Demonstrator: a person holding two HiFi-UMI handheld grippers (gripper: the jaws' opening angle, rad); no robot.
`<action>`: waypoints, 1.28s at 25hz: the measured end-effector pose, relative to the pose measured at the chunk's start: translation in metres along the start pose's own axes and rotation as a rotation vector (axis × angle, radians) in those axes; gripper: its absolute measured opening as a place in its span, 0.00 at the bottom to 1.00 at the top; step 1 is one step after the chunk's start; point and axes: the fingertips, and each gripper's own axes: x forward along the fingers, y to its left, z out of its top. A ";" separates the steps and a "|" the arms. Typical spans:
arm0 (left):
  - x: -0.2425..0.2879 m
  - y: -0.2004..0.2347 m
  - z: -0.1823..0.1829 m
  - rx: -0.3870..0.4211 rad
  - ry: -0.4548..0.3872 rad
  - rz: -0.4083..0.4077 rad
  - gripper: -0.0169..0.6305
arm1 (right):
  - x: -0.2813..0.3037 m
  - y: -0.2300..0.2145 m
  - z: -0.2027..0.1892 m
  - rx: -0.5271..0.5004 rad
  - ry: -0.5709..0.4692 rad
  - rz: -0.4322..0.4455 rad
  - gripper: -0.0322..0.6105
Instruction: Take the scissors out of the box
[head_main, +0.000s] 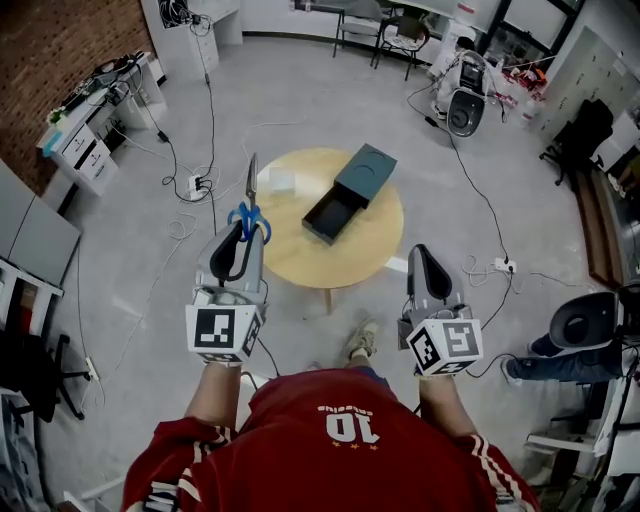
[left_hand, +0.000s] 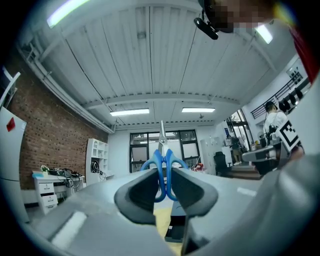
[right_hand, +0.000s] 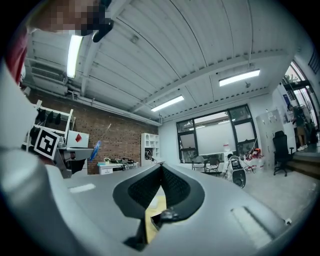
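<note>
The blue-handled scissors (head_main: 248, 215) are in my left gripper (head_main: 243, 235), which is shut on their handles, and the steel blades point away from me over the table's near left edge. In the left gripper view the scissors (left_hand: 162, 160) stand upright between the pads of the left gripper (left_hand: 163, 172). The dark box (head_main: 331, 215) lies on the round wooden table (head_main: 300, 255) with its tray slid out of the sleeve (head_main: 365, 172). My right gripper (head_main: 422, 252) hovers off the table's near right edge. Its jaws (right_hand: 161, 167) meet with nothing between them.
A small white block (head_main: 281, 181) sits on the table's far left. Cables and a power strip (head_main: 197, 184) trail over the floor at left. Desks (head_main: 95, 120) line the left wall. A white machine (head_main: 465, 100) stands at the back right, and a black chair (head_main: 590, 320) at the right.
</note>
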 end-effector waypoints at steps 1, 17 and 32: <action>0.000 -0.001 0.001 0.001 -0.003 -0.004 0.17 | -0.001 0.000 0.001 0.004 -0.001 0.000 0.04; -0.003 -0.007 0.008 0.004 -0.011 -0.040 0.17 | 0.006 0.016 0.002 0.023 0.032 0.038 0.04; -0.005 -0.011 0.015 -0.016 -0.012 -0.072 0.17 | 0.010 0.034 0.006 0.022 0.050 0.087 0.04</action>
